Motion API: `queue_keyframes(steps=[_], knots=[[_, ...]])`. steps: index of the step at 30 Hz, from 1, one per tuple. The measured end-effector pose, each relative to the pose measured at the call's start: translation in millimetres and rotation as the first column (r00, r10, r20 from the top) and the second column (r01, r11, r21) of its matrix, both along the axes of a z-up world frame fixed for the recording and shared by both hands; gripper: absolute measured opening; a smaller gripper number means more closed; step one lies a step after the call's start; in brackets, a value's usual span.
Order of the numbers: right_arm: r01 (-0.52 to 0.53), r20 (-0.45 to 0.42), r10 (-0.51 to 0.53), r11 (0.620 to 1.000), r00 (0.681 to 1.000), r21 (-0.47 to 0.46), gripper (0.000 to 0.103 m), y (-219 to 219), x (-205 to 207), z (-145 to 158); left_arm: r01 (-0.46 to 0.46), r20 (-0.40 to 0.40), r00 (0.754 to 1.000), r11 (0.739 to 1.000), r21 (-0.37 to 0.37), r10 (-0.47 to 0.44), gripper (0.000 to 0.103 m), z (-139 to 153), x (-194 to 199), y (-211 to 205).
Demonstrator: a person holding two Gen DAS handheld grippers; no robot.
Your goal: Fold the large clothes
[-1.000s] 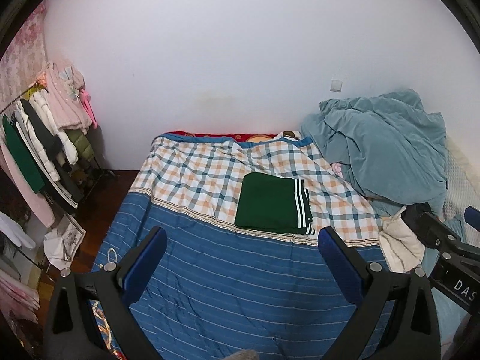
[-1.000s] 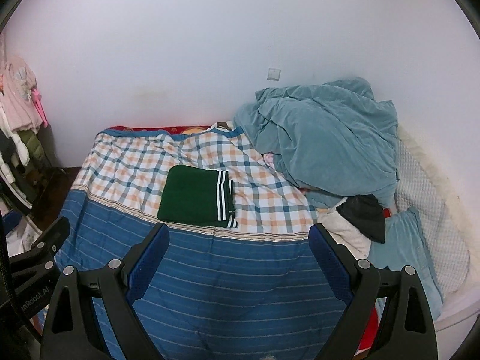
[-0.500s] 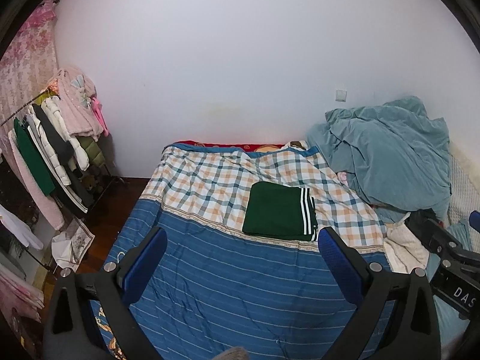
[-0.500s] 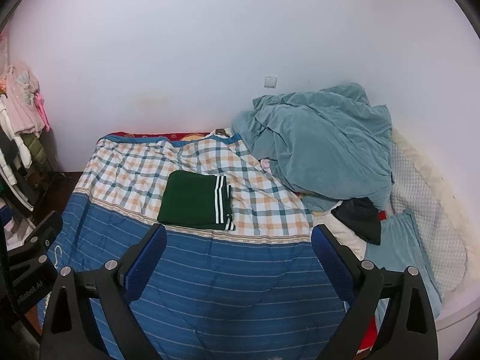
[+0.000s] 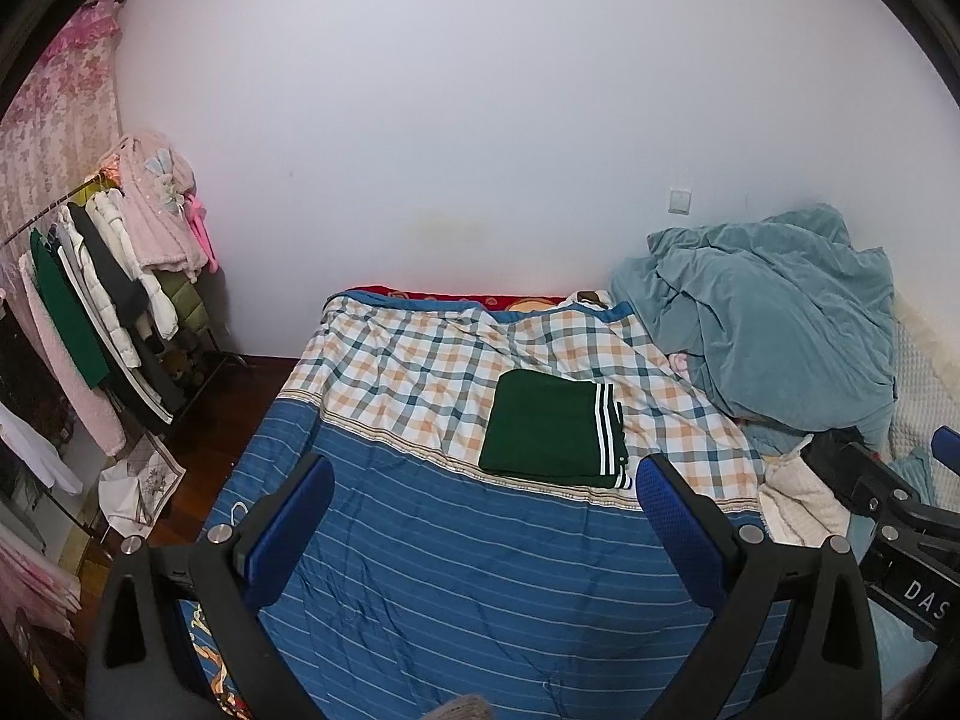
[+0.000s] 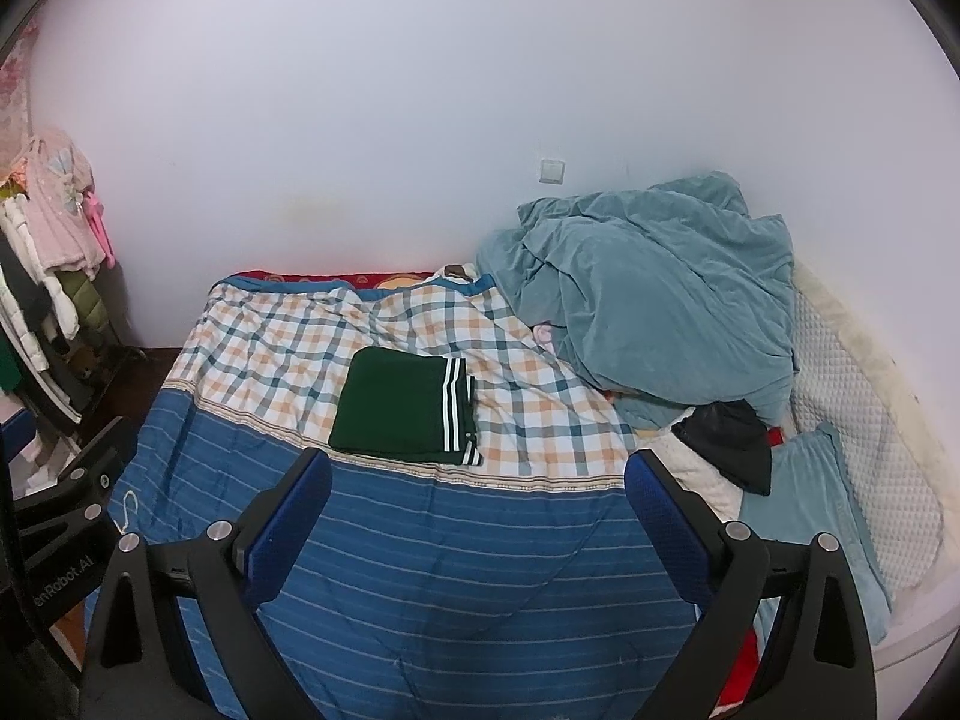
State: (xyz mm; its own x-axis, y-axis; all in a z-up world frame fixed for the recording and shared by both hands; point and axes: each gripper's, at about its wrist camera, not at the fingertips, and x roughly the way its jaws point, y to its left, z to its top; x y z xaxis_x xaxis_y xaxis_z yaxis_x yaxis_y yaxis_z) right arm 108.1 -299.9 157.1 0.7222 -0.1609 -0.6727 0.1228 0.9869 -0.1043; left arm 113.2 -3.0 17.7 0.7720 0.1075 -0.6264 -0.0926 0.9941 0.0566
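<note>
- Left wrist view: the left gripper (image 5: 483,516) hangs above the near, blue-striped end of the quilt (image 5: 456,564), its two blue-padded fingers spread wide with nothing between them.
- Right wrist view: the right gripper (image 6: 477,513) is spread just as wide and is also empty, over the same blue-striped end.
- The green garment (image 5: 555,429) is already a flat folded rectangle. It lies ahead of both grippers, on the checked part of the quilt, its near edge just past the seam where check meets stripe.
- Its white-striped band (image 6: 455,408) runs along the right-hand edge, pointing away from the cameras.
- From the left gripper the garment sits ahead and slightly right; from the right gripper, ahead and slightly left. So it lies between the two, and neither looks clearly nearer.
- A loose heap of clothes (image 6: 726,438), pale and dark, sits at the right side of the bed below a crumpled teal blanket (image 6: 654,294). In my judgement the right gripper is the closer one for fetching from it.
</note>
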Motion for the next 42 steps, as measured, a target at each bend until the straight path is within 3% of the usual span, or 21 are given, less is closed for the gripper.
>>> queue_keyframes(steps=[42], knots=[[0.003, -0.002, -0.003, 1.0, 1.0, 0.024, 0.1, 2, -15, -1, 0.026, 0.022, 0.999, 1.0, -0.011, -0.025, 0.103, 12, -7, -5]])
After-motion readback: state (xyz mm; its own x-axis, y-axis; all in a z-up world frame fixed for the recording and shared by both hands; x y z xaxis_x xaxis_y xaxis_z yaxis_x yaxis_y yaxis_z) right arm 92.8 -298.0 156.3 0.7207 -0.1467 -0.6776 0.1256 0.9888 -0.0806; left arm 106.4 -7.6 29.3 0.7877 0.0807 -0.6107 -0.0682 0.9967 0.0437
